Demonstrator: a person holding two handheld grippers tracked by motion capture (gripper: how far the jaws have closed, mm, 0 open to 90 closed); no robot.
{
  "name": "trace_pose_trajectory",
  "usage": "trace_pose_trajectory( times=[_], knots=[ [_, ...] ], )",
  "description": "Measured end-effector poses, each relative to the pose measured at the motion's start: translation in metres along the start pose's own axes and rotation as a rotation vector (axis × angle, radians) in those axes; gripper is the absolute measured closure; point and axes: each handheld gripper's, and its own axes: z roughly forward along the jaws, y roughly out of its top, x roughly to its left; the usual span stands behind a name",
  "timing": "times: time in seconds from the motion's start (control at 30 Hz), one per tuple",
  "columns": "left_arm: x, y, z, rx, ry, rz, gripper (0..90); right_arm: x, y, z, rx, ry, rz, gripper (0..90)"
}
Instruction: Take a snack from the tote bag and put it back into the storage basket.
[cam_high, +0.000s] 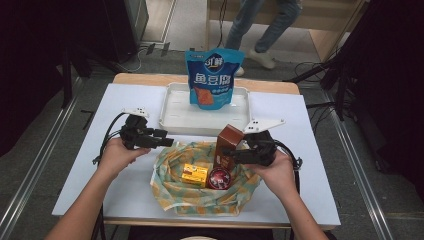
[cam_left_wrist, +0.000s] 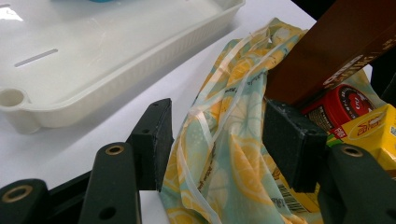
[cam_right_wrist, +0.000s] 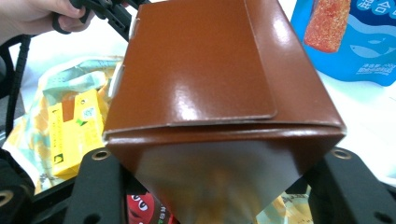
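White table (cam_high: 80, 165): my right gripper (cam_high: 239, 152) clamps the brown box (cam_high: 228, 145) above the bag (cam_high: 200, 197) (lemon print); left gripper (cam_high: 167, 142) gapes astride its rim.

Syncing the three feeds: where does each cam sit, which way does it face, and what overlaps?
High view: above the person's side, looking forward and down; table, both forearms, left gripper, right gripper.
Left gripper view: along its open jaws astride the patterned bag, white tray beyond.
Right gripper view: along jaws clamping the brown carton; the other hand shows top left.
Shared: carton, yellow box, bag.
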Motion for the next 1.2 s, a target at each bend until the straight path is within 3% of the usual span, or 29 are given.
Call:
trace_pose_trajectory(
  times=[0.4,0.97,1.2],
  knots=[
    [0.0,0.0,0.0,-0.006,-0.006,-0.007,43.2,0.0,0.015,-0.01,0.018,0.013,-0.002,43.1],
    [0.0,0.0,0.001,0.0,-0.011,-0.002,43.0,-0.003,0.046,-0.033,0.005,0.057,-0.002,43.2],
    [0.0,-0.001,0.001,-0.001,-0.011,-0.004,42.8,-0.007,0.059,-0.039,-0.003,0.051,-0.008,43.3]
  ],
)
